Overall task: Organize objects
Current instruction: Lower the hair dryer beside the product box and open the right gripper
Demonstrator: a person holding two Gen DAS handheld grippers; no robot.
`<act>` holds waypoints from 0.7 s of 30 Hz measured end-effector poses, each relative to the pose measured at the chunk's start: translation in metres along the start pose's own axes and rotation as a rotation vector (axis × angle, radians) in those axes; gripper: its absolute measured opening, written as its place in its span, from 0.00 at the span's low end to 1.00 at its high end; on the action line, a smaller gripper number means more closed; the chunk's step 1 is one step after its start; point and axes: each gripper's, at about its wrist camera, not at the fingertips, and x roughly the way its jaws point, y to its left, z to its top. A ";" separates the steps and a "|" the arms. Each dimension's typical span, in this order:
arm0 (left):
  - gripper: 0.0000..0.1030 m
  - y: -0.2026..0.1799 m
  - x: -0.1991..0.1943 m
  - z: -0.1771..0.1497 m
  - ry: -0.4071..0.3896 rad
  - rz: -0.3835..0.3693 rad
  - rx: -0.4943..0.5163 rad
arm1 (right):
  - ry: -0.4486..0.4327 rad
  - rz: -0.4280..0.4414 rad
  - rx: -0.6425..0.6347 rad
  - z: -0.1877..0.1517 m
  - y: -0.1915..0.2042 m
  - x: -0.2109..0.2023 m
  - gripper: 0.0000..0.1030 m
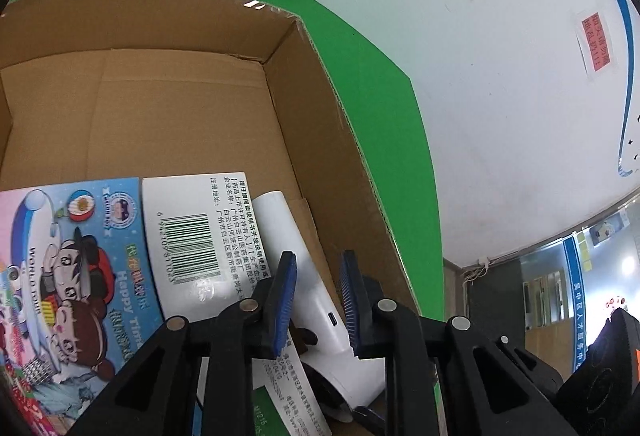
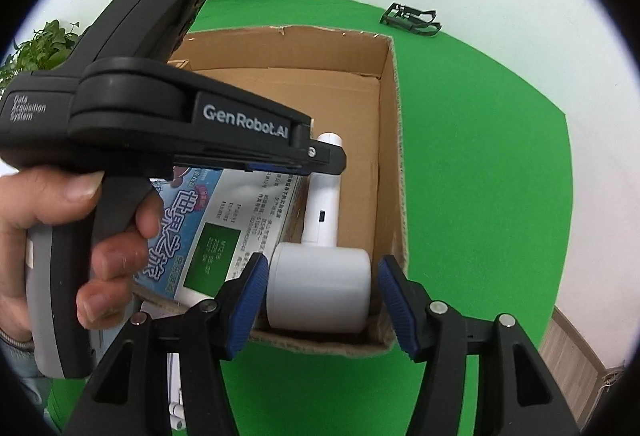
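**Box interior, both wrist views.** Open cardboard box (image 2: 390,140) on green mat (image 2: 480,156). White handheld appliance (image 2: 320,288) lying along the box's right wall, with its drum-shaped head in the near right corner and its handle (image 2: 325,204) running toward the far wall. White medicine carton (image 1: 188,220) just beside the handle, perhaps overlapping it. Cartoon-printed box (image 1: 80,256) at the carton's left. Black wire clip (image 2: 412,20) at the mat's far edge, well apart from the box.

**Left gripper** (image 1: 318,256), held in a hand (image 2: 60,228): pointed down over the handle, tongs drawn nearly together. Handle visible through the narrow gap. Impossible to tell whether the pads (image 1: 286,296) press on it.

**Right gripper** (image 2: 323,261): above the box's near wall, tongs spread about halfway. Head framed between them with a thin gap on each side. Nothing pinched.

**Step in hand, as judged:** settling the appliance against the right wall.

**To do it well:**
- Keep the handle parallel to the right wall.
- Avoid dragging the carton sideways.
- Check that the head rests flat on the box floor before parting the left tongs.
- Withdraw straight up, clear of the cardboard rim.

**Likely risk:** the round head rolling toward the carton once freed.
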 end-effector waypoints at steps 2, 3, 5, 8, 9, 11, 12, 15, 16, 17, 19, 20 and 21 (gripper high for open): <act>0.22 -0.004 -0.013 -0.006 -0.024 0.013 0.024 | -0.029 0.012 0.009 -0.005 -0.001 -0.010 0.56; 0.22 -0.007 -0.024 -0.010 -0.054 0.030 0.044 | -0.051 0.012 0.008 -0.009 -0.001 -0.016 0.63; 0.37 -0.014 -0.042 -0.017 -0.118 0.076 0.084 | -0.110 -0.017 -0.003 -0.020 0.002 -0.036 0.85; 0.77 -0.025 -0.085 -0.040 -0.267 0.185 0.146 | -0.186 -0.038 0.009 -0.032 0.002 -0.055 1.00; 0.82 -0.028 -0.102 -0.050 -0.328 0.238 0.159 | -0.189 -0.029 0.016 -0.035 0.001 -0.056 0.99; 0.93 -0.031 -0.131 -0.074 -0.441 0.330 0.206 | -0.215 -0.035 0.029 -0.041 0.001 -0.059 0.99; 0.95 -0.034 -0.145 -0.088 -0.494 0.387 0.237 | -0.241 -0.045 0.029 -0.049 0.005 -0.066 0.99; 0.99 -0.037 -0.175 -0.126 -0.582 0.503 0.274 | -0.291 -0.031 0.032 -0.064 0.019 -0.079 0.99; 0.99 -0.037 -0.184 -0.138 -0.600 0.525 0.280 | -0.291 -0.024 0.036 -0.063 0.022 -0.079 0.99; 0.99 -0.036 -0.190 -0.147 -0.611 0.541 0.282 | -0.295 -0.011 0.040 -0.065 0.028 -0.080 0.99; 0.99 -0.032 -0.203 -0.164 -0.621 0.548 0.270 | -0.310 0.007 0.049 -0.070 0.037 -0.086 0.99; 0.99 -0.031 -0.206 -0.171 -0.622 0.543 0.259 | -0.316 0.014 0.052 -0.071 0.040 -0.087 0.99; 0.99 -0.031 -0.214 -0.183 -0.621 0.533 0.246 | -0.334 0.034 0.064 -0.075 0.044 -0.092 0.99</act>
